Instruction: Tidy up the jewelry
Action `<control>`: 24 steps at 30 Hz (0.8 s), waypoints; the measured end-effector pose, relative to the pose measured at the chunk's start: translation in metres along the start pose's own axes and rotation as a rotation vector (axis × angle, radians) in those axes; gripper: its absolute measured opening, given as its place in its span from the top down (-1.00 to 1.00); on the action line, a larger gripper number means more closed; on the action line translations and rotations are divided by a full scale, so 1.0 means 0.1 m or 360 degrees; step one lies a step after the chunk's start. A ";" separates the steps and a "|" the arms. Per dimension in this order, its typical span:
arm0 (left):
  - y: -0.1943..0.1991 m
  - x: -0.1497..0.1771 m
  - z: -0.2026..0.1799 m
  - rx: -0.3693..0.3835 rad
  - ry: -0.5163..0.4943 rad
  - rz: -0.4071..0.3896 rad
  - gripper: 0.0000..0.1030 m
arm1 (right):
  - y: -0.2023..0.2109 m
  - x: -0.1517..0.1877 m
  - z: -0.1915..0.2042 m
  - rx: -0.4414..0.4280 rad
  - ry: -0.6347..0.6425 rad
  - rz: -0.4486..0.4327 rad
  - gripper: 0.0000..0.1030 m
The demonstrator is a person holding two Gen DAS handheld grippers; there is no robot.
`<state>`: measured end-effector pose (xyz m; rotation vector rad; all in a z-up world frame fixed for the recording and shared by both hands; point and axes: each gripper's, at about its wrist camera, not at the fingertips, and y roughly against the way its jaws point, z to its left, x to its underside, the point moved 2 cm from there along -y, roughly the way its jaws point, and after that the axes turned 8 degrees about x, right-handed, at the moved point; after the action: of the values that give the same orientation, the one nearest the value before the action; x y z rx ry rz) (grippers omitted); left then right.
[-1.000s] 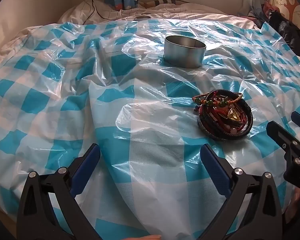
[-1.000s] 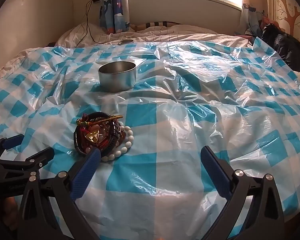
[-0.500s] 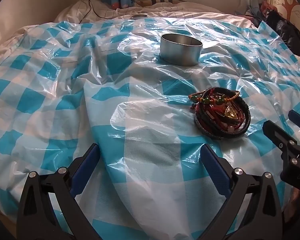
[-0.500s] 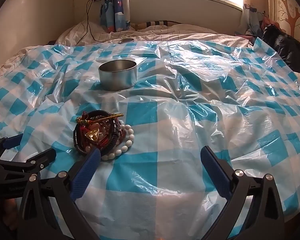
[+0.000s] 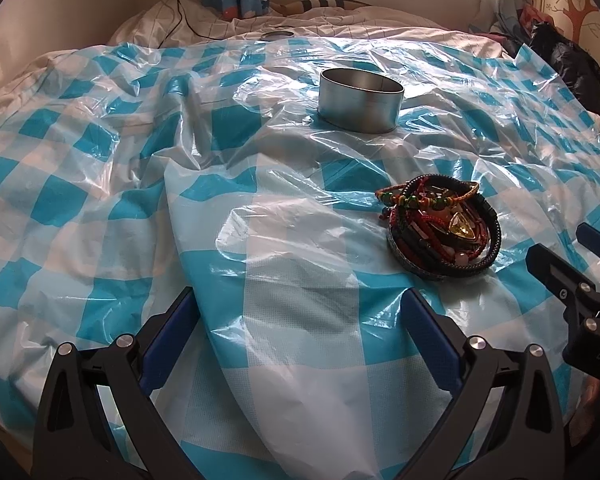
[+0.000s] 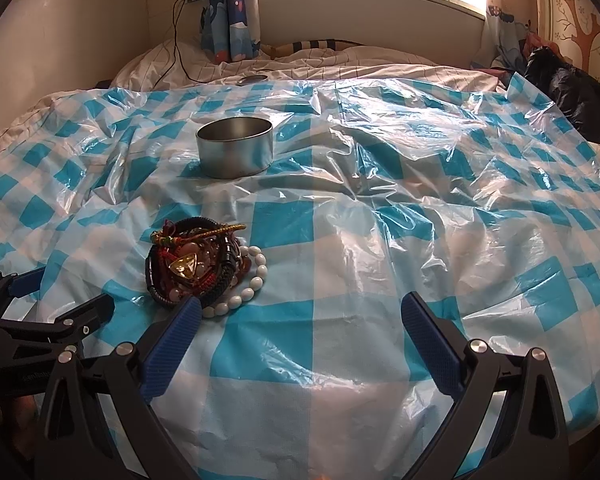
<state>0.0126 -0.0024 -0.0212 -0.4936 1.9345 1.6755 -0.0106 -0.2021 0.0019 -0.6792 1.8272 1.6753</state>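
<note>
A pile of bracelets (image 5: pixel 440 228) lies on the blue-checked plastic sheet: black bands, red cords, a gold pendant and a white bead bracelet (image 6: pixel 242 292). A round metal tin (image 5: pixel 360 100) stands open behind it, apart from the pile; it also shows in the right wrist view (image 6: pixel 235 153). My left gripper (image 5: pixel 300 332) is open and empty, left of and nearer than the pile. My right gripper (image 6: pixel 300 332) is open and empty, its left finger (image 6: pixel 172 344) close in front of the pile (image 6: pixel 198 266).
The plastic sheet (image 6: pixel 380 240) is crumpled and covers a bed. A small round lid (image 6: pixel 253 79) lies on the bedding at the back. A cable (image 6: pixel 178 40) hangs at the back left. A black bag (image 6: pixel 568 88) sits at the far right.
The left wrist view has shifted a little so the tin and bracelets sit slightly lower and nearer. Both grippers stay open.
</note>
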 end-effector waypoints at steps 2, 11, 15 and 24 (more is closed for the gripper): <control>0.00 0.00 0.01 0.0001 0.0008 0.0000 -0.88 | -0.01 0.00 0.00 0.0000 -0.0002 0.0003 -0.86; -0.01 -0.01 0.01 -0.0004 0.0005 0.0003 -0.88 | -0.03 0.01 0.01 0.0003 0.0013 0.0005 -0.86; -0.02 -0.01 0.00 -0.0017 -0.0008 0.0009 -0.88 | -0.03 0.01 0.01 0.0004 0.0014 0.0008 -0.86; -0.02 -0.02 0.01 -0.0017 -0.0008 0.0012 -0.88 | -0.06 0.03 0.05 -0.0006 0.0025 0.0019 -0.86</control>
<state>0.0154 -0.0017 -0.0222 -0.4862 1.9268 1.6911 -0.0081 -0.1980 -0.0051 -0.6859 1.8429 1.6857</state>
